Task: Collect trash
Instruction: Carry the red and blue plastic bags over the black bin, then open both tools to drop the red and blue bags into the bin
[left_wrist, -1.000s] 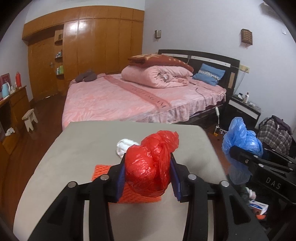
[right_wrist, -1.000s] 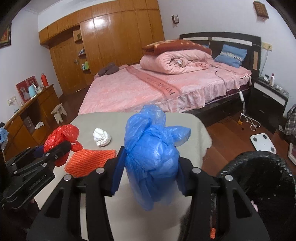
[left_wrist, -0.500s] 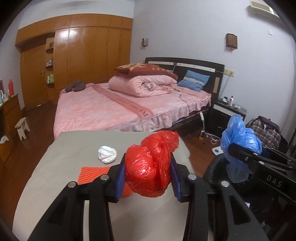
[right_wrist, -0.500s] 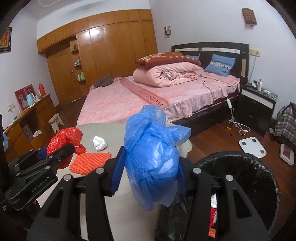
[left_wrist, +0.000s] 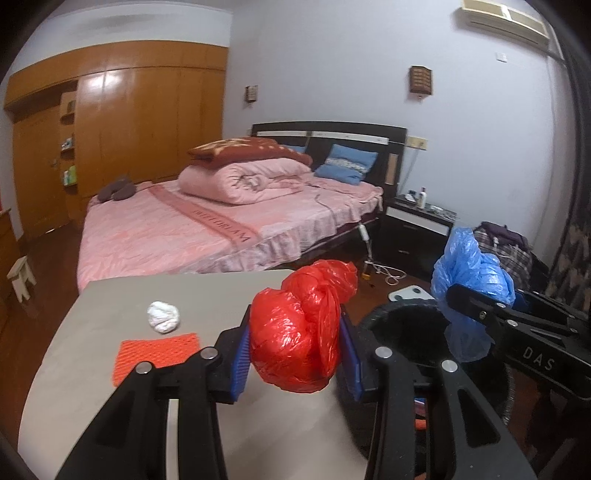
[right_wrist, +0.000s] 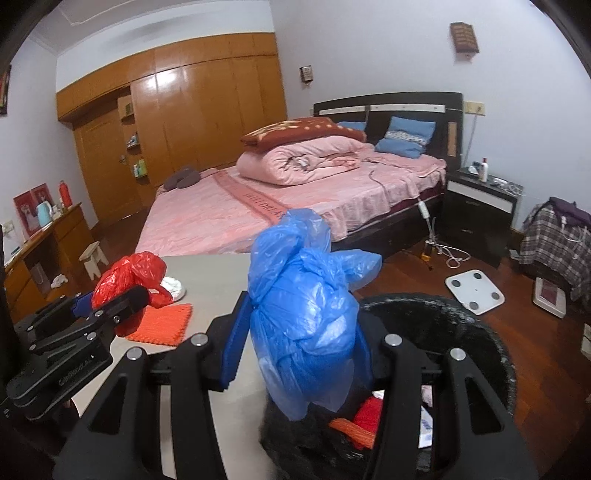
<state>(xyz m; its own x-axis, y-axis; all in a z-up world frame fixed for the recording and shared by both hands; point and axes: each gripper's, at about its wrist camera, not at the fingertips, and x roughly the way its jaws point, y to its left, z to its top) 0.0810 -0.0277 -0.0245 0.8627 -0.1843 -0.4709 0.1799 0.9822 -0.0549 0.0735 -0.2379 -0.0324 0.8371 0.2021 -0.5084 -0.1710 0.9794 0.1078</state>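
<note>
We hold a knotted red plastic bag (left_wrist: 295, 343) clamped in our left gripper (left_wrist: 295, 354), lifted clear of the grey worktop (left_wrist: 110, 369) near its edge so it can be carried across to the bin. Our right gripper (right_wrist: 295, 343) is closed on a blue plastic bag (right_wrist: 299, 302), which hangs above the rim of the black-lined trash bin (right_wrist: 480, 332), likely so a release drops it straight inside. A white crumpled wad (left_wrist: 163, 316) and an orange mesh pad (left_wrist: 157, 350) lie on the worktop, not yet collected.
</note>
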